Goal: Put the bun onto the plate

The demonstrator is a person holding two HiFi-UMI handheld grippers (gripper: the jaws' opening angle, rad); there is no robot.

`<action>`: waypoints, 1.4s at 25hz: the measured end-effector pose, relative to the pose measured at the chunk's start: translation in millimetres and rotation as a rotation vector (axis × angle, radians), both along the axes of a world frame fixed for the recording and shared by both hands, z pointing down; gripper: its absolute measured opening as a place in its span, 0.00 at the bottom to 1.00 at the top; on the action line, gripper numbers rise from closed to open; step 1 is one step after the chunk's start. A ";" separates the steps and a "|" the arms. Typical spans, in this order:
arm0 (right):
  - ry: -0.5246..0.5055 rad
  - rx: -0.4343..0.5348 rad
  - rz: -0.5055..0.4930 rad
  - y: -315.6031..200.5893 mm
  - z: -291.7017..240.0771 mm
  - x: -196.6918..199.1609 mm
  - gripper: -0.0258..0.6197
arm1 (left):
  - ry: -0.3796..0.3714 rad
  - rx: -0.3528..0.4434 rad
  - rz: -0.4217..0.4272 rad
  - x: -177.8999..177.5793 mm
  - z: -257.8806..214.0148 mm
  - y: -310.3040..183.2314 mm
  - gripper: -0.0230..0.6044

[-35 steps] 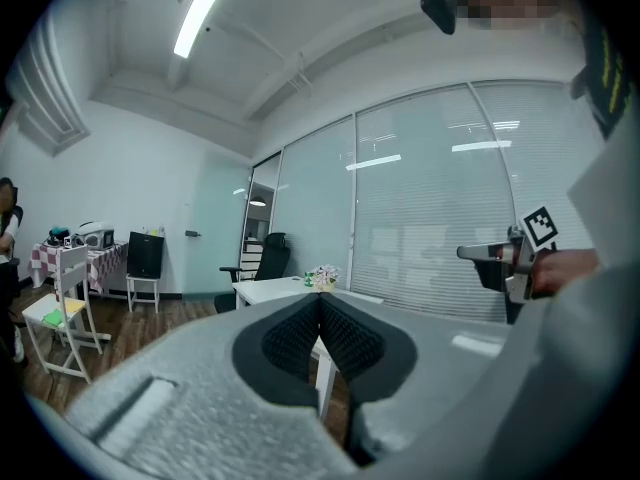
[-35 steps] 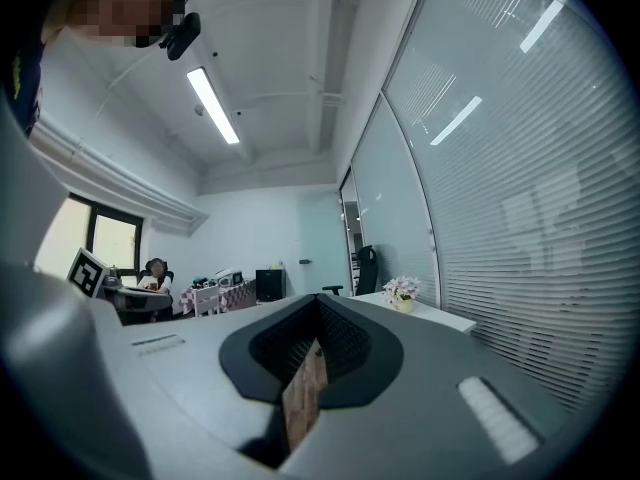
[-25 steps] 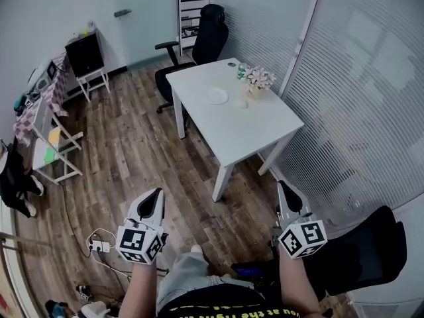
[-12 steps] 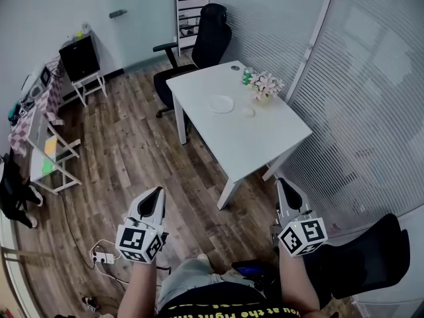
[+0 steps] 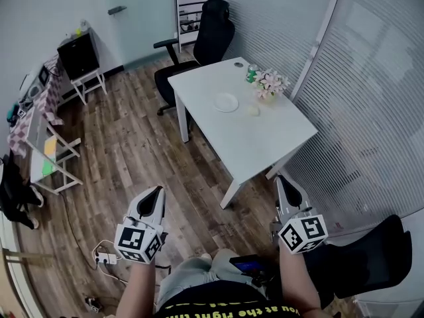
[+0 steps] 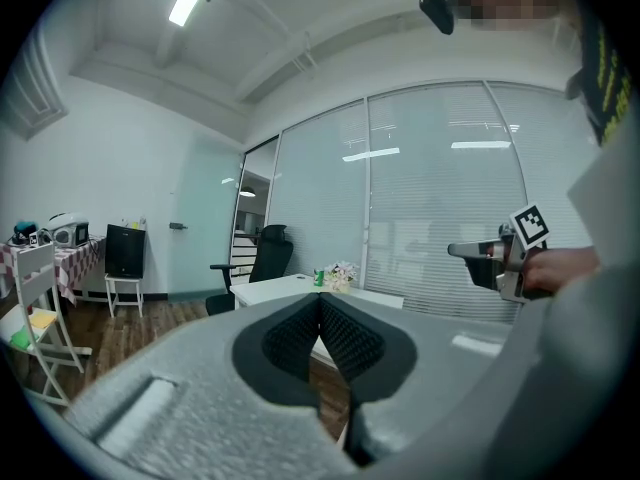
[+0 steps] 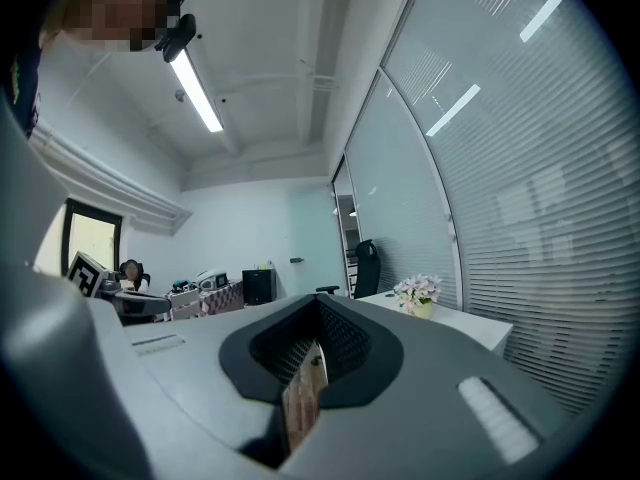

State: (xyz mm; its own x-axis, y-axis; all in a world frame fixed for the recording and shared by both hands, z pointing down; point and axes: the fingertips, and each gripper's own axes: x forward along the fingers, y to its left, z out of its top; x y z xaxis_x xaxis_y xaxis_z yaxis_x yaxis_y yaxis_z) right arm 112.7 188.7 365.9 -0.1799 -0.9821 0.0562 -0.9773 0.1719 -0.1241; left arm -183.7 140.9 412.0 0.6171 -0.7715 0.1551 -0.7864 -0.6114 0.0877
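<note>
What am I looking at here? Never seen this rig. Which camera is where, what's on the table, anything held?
No robot: a person holds a two-jaw gripper in each hand. The top-down picture comes from a camera on the person's head; it shows the left gripper and right gripper above a wooden floor, short of the white table. The other two pictures come from cameras riding on each gripper, looking along its jaws. On the table lie a plate, a bun beside it, flowers and a green can. Both grippers are shut and hold nothing.
</note>
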 end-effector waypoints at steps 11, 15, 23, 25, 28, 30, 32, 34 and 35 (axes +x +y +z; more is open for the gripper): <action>-0.007 -0.011 -0.016 -12.6 7.0 -5.8 0.05 | 0.004 -0.018 -0.029 -10.3 10.3 -6.4 0.04; -0.006 -0.008 -0.014 -20.9 7.0 -5.3 0.05 | 0.005 -0.014 -0.031 -10.7 10.2 -12.1 0.04; -0.014 -0.013 -0.024 -48.2 13.6 0.3 0.05 | 0.000 -0.017 -0.040 -4.2 13.3 -36.6 0.04; -0.015 -0.022 -0.027 -55.6 18.2 4.0 0.05 | -0.001 -0.017 -0.041 -0.2 15.1 -43.8 0.04; -0.017 -0.030 -0.028 -70.0 20.7 9.1 0.05 | -0.002 -0.023 -0.037 5.3 17.0 -55.5 0.04; -0.015 -0.029 -0.031 -81.7 18.8 9.4 0.05 | -0.003 -0.027 -0.038 5.6 17.1 -63.8 0.04; -0.013 -0.029 -0.039 -95.4 18.4 10.5 0.05 | -0.002 -0.029 -0.046 6.5 17.4 -74.4 0.04; -0.013 -0.031 -0.048 -109.8 18.6 13.5 0.05 | -0.002 -0.031 -0.051 10.7 17.4 -86.4 0.04; -0.013 -0.033 -0.052 -116.7 18.4 15.2 0.05 | -0.003 -0.032 -0.051 13.3 17.0 -92.4 0.04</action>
State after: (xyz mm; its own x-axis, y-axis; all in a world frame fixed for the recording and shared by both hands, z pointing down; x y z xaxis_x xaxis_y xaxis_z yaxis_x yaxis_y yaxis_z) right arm 127.8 71.9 384.3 -0.2313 -0.9691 0.0853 -0.9654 0.2178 -0.1431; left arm -170.4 48.5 429.0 0.5764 -0.7967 0.1817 -0.8169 -0.5672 0.1044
